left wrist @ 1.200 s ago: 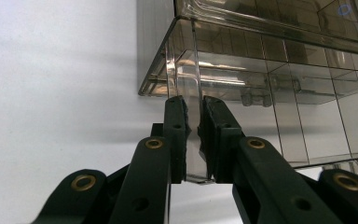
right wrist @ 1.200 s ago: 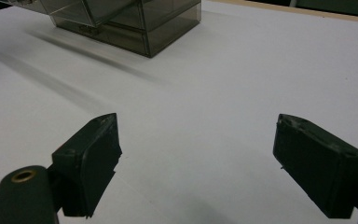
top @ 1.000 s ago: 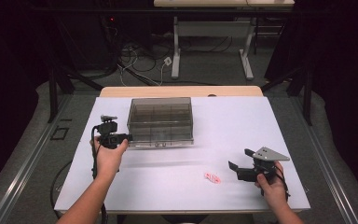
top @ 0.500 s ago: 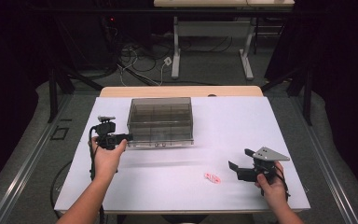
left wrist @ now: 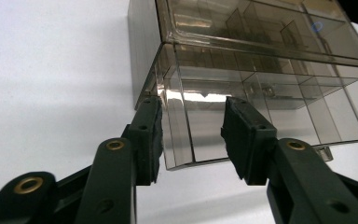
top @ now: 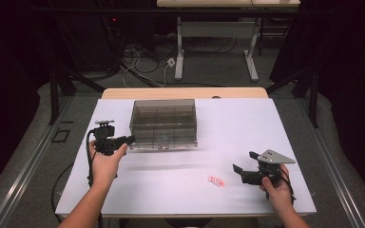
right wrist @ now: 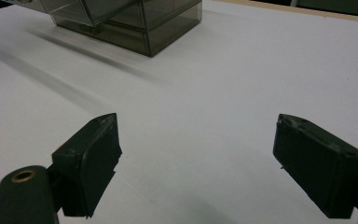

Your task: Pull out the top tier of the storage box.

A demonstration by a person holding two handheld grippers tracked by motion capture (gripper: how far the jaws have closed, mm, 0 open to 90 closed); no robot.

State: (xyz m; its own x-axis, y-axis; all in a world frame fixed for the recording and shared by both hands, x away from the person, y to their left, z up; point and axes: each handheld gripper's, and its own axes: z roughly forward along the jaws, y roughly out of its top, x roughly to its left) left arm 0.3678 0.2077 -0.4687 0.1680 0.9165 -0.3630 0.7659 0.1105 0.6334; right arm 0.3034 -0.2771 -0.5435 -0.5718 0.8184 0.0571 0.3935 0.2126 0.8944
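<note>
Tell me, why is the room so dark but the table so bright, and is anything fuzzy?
High view: light falls on the white table while the room behind stays dim. Left gripper view: glare shines on the clear box, and the near black jaws look soft. Right gripper view: long blurry shadows streak the table.

White table point(top: 247, 128); box point(top: 164, 121), wrapper point(top: 216, 180).

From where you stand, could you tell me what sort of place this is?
Probably a lab or recording workspace: a white table under a fixed camera, loose cables on the floor behind it, and dark curtains around.
</note>
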